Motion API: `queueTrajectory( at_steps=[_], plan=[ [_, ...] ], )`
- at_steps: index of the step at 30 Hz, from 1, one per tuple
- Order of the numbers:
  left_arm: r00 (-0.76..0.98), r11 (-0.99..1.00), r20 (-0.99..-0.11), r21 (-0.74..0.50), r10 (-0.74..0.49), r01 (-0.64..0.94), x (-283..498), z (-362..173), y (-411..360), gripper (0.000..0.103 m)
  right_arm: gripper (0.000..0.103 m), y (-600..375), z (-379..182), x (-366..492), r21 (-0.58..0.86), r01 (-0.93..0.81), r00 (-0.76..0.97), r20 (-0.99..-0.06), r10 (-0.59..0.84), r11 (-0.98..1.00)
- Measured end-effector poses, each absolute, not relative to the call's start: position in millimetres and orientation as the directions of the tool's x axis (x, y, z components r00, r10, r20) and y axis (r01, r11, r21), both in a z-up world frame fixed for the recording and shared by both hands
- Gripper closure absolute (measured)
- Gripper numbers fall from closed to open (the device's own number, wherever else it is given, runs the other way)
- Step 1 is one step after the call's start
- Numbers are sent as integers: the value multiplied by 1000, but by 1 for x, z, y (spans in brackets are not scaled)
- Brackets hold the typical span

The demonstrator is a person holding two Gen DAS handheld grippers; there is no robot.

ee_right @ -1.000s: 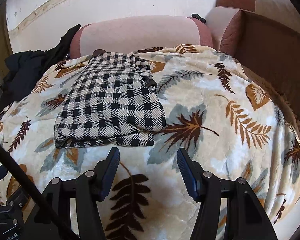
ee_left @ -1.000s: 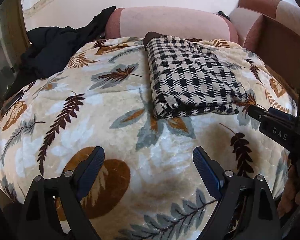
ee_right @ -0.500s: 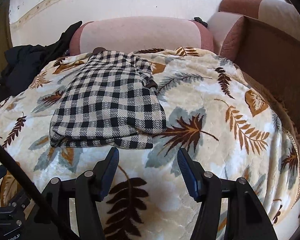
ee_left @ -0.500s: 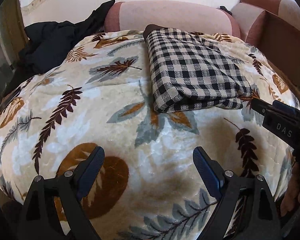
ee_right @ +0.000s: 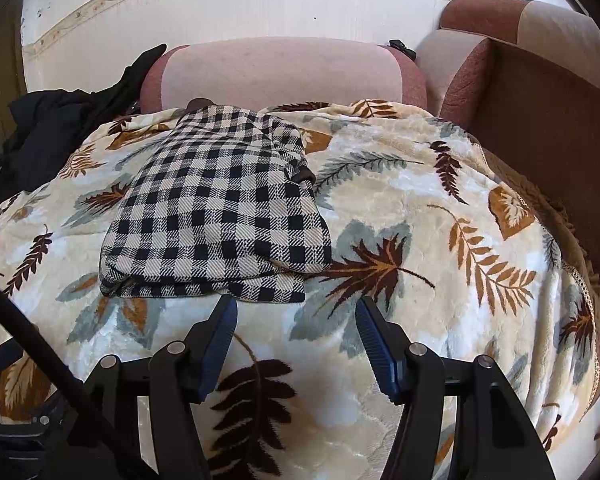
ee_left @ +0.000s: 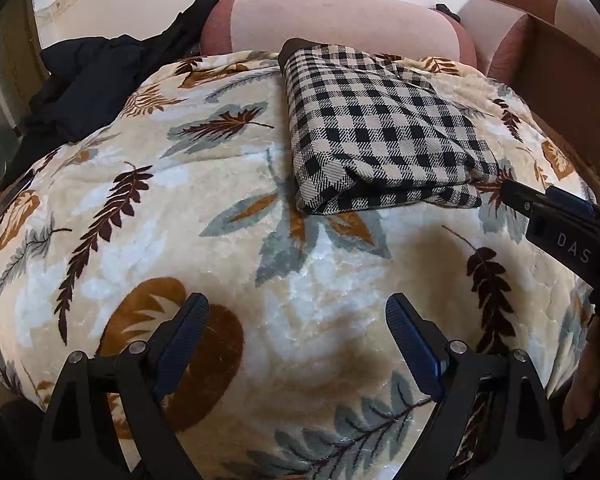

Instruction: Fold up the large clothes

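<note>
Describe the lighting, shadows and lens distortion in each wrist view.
Left wrist view: soft daylight, a sheen on the leaf-print blanket, a faint shadow under the folded checked garment's near edge; fisheye bulges the bed, corners go black. Right wrist view: a brighter wall, the same bulge, and sharp focus from the open right tongs to the sofa cushion.

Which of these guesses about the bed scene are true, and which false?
1. The checked garment lies folded on the leaf-print blanket. True.
2. The right tool is clamped on the garment. False: its jaws stand open, holding nothing, just short of the near edge.
3. The left tool is open over bare blanket. True.
4. A dark garment is heaped at the blanket's far left. True.
5. The bolster pillow is green. False: it is pink.
</note>
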State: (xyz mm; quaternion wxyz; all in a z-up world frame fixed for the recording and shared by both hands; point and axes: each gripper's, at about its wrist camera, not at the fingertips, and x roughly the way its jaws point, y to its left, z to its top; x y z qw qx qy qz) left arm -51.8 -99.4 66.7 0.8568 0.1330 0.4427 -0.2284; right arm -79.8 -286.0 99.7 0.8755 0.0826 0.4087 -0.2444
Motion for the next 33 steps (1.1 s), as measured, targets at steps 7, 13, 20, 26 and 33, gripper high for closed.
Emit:
queueTrajectory(
  at_steps=[7, 13, 20, 26, 33],
  plan=[
    [499, 857, -820, 18, -282, 515, -55, 69, -100, 14, 36, -285, 100, -82, -59, 496, 544, -757, -362, 867],
    [497, 854, -818, 14, -289, 519, -58, 71, -100, 14, 36, -284, 99, -82, -68, 489, 540, -759, -363, 869],
    [494, 853, -819, 10, -293, 522, -59, 72, -100, 14, 36, -282, 99, -82, -77, 487, 537, -760, -367, 870],
    [489, 851, -820, 3, -298, 525, -60, 73, -100, 14, 35, -283, 98, -83, -82, 490, 531, -761, -372, 868],
    [486, 850, -821, 2, -299, 527, -63, 74, -100, 14, 35, -287, 92, -83, -107, 507, 480, -789, -383, 855]
  ],
)
